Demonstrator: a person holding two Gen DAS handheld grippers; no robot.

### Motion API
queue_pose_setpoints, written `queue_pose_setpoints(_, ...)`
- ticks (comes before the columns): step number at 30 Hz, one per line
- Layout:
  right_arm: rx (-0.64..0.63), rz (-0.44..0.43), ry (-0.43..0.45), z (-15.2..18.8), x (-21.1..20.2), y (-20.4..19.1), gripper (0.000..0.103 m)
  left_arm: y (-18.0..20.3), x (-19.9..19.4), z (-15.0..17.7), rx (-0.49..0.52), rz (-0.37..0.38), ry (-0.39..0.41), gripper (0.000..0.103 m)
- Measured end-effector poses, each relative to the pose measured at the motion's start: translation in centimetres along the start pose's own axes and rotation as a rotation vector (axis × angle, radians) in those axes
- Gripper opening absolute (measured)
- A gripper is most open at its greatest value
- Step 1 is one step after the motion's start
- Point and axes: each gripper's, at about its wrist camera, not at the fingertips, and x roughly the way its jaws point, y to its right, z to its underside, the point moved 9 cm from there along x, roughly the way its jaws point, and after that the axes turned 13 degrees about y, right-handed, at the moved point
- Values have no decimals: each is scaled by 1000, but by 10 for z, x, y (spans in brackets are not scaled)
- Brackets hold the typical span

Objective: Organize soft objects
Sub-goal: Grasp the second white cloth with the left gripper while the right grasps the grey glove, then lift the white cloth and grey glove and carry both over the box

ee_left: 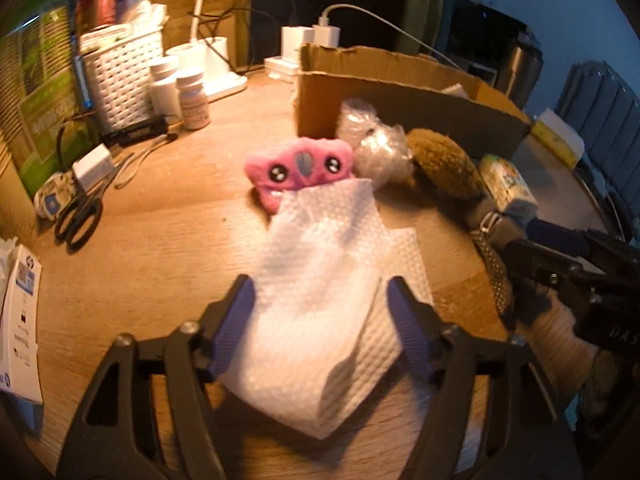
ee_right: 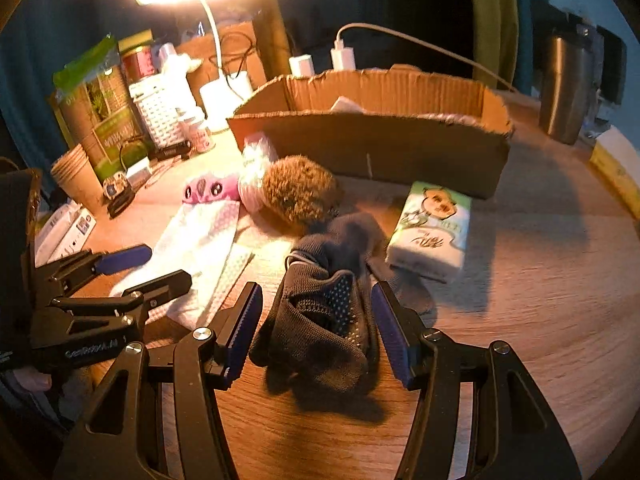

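A white embossed paper towel (ee_left: 328,280) lies folded on the wooden table between the fingers of my left gripper (ee_left: 322,300), which is open around it. A pink plush (ee_left: 300,168), a brown fuzzy plush (ee_left: 444,160) and crinkled plastic wrap (ee_left: 380,148) lie beyond, in front of a cardboard box (ee_left: 400,92). My right gripper (ee_right: 316,316) is open around a dark grey dotted sock (ee_right: 328,304). A tissue pack (ee_right: 432,228) lies to the right of the sock. The left gripper also shows in the right wrist view (ee_right: 136,268), over the towel (ee_right: 200,248).
Scissors (ee_left: 80,216), pill bottles (ee_left: 192,96), a white woven basket (ee_left: 120,72), a lamp base (ee_left: 216,64) and chargers (ee_left: 312,36) crowd the back left. A steel flask (ee_right: 564,84) stands back right. Paper cups (ee_right: 76,176) and boxes sit at the left edge.
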Motion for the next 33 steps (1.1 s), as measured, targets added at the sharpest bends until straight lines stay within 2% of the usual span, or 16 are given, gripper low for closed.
queue_pose_setpoints(3,-16,-7,-34,9,9,-2,60,5,3,2,45,-26,-11,78)
queue_pose_setpoints(8,-47,-7,-27,9,10,-4,57,8,5,2,69,-42,-10,76)
queue_pose_setpoints(10,-64,-6,-23,9,11,-4,44,10,4,2,76,-31,-6,67)
queue_pose_setpoints(11,-68,-13,-23,10,11,-5,43,14,3,2,87,-17,2,59)
queue_pose_setpoints(13,-78,-28,-20,10,11,-8,29,20,1,2,106,-1,11,48)
queue_pose_setpoints(17,-98,-63,-8,9,8,-15,25,30,-3,3,122,21,17,26)
queue_pose_setpoints(21,-97,-94,18,7,-3,-19,24,42,-7,5,115,64,8,16)
queue_pose_setpoints(29,-72,-96,89,-6,-33,-9,24,70,-27,-5,99,144,43,13)
queue_pose_setpoints(33,-63,-90,135,-17,-51,-1,24,78,-36,-16,86,160,68,13)
